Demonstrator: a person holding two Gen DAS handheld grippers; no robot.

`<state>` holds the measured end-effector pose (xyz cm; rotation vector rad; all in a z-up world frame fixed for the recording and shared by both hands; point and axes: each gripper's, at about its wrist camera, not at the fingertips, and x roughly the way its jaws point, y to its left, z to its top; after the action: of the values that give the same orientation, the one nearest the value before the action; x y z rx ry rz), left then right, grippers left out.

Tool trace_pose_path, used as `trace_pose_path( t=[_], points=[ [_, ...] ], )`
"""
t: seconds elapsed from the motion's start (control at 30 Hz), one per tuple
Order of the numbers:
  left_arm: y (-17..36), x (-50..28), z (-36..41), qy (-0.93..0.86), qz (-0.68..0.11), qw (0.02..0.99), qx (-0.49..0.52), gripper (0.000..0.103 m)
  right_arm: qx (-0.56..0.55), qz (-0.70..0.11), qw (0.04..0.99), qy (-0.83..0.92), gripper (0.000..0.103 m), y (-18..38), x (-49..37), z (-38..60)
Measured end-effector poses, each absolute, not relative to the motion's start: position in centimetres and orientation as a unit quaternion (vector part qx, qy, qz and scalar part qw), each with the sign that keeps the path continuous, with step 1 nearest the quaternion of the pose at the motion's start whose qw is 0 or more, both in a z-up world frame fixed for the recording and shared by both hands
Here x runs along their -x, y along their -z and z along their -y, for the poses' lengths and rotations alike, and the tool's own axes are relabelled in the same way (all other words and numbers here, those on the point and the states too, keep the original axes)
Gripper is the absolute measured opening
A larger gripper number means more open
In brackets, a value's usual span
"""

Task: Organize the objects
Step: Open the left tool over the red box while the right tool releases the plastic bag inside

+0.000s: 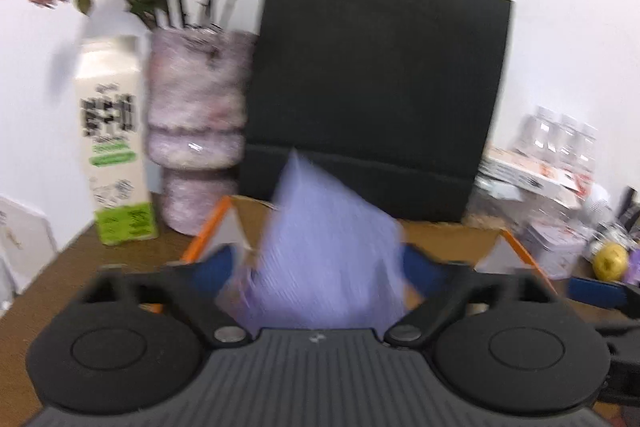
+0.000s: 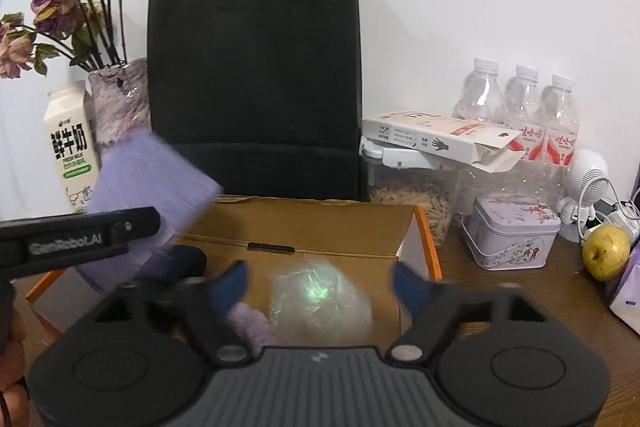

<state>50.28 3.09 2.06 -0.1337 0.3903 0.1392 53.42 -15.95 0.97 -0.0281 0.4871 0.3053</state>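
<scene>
My left gripper (image 1: 320,267) is open over a cardboard box with orange edges (image 1: 208,227). A blurred lavender cloth (image 1: 320,259) hangs loose between its blue fingers (image 1: 218,267), tilted over the box. In the right wrist view the same lavender cloth (image 2: 152,179) sits over the left end of the box (image 2: 424,227). My right gripper (image 2: 320,287) is open above a shiny translucent ball of wrap (image 2: 320,299) that lies inside the box, and its pads do not touch the ball. A purple towel (image 2: 252,323) and a dark item (image 2: 188,259) also lie in the box.
A black paper bag (image 2: 252,87) stands right behind the box. At the left are a vase of dried flowers (image 1: 196,123) and a milk carton (image 1: 114,147). At the right are three water bottles (image 2: 524,107), a glove box (image 2: 436,139), a grain jar (image 2: 416,195), a lilac tin (image 2: 512,231) and a yellow fruit (image 2: 606,251).
</scene>
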Motion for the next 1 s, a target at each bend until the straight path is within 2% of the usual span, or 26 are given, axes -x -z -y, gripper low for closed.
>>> trace_pose_path(
  t=[0.13, 0.63, 1.0],
  points=[
    [-2.3, -50.2, -3.5, -0.093, -0.187, 0.976, 0.063, 0.103, 0.014, -0.241, 0.958, -0.155, 0.101, -1.0, -53.3, 15.8],
    [-2.7, -49.5, -3.8, -0.088, -0.186, 0.976, 0.066, 0.103, 0.005, -0.235, 0.959, -0.158, 0.103, -1.4, -52.8, 15.9],
    [-3.5, -47.1, -4.4, -0.089, -0.166, 0.979, 0.077, 0.103, -0.017, -0.193, 0.966, -0.17, 0.103, -3.4, -50.4, 16.7]
  ],
)
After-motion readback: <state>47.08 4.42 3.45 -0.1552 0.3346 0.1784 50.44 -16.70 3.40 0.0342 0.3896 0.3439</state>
